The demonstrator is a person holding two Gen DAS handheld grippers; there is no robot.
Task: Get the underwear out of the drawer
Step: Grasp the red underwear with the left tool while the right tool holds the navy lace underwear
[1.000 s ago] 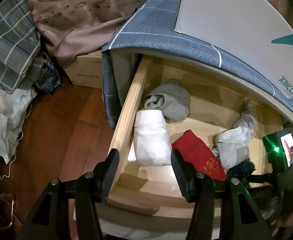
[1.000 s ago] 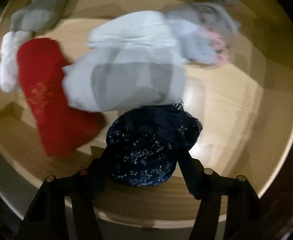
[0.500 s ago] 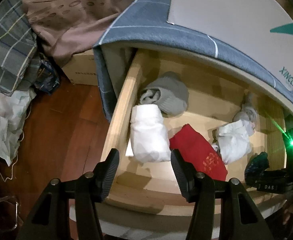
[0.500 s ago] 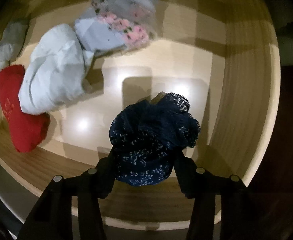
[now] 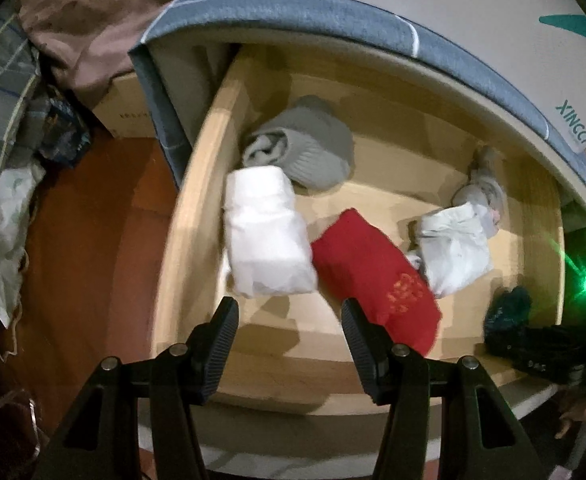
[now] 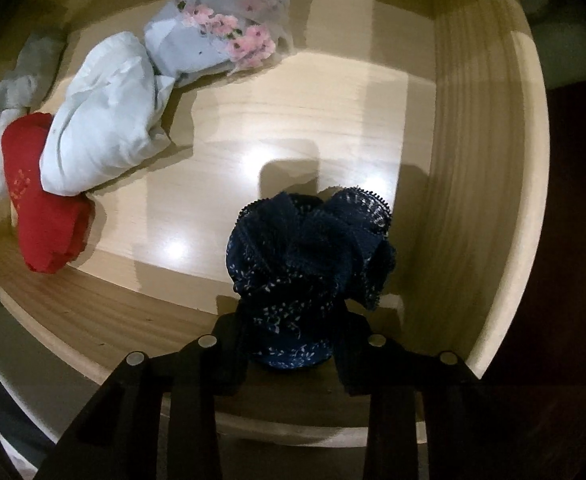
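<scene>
1. The crumpled navy lace-edged underwear with a small white floral print (image 6: pixel 309 276) is shown bunched between the closing jaws of the right gripper (image 6: pixel 293 332), near the front right corner of the open light-wood drawer (image 6: pixel 489 184). The pads appear to press on its lower folds, while the upper folds bulge free above them.
2. Risk of slip: only part of the bundle is pinched, so loose lace may be pulled out of the grip when the piece is lifted.
3. Risk of snagging: the bundle lies close to the front wall and right wall of the drawer, so a trailing edge may be caught on the rim.
4. The left gripper (image 5: pixel 289 344) is held with its jaws spread and nothing between them, above the drawer's front edge (image 5: pixel 293 384), just before the folded white cloth bundle (image 5: pixel 265 236) and the red fabric piece with gold print (image 5: pixel 377 276). A careless descent could disturb these.
5. The pale white crumpled garment (image 6: pixel 105 120) and the grey floral garment (image 6: pixel 221 32) lie well apart from the pinched piece and are unlikely to be dragged along.
</scene>
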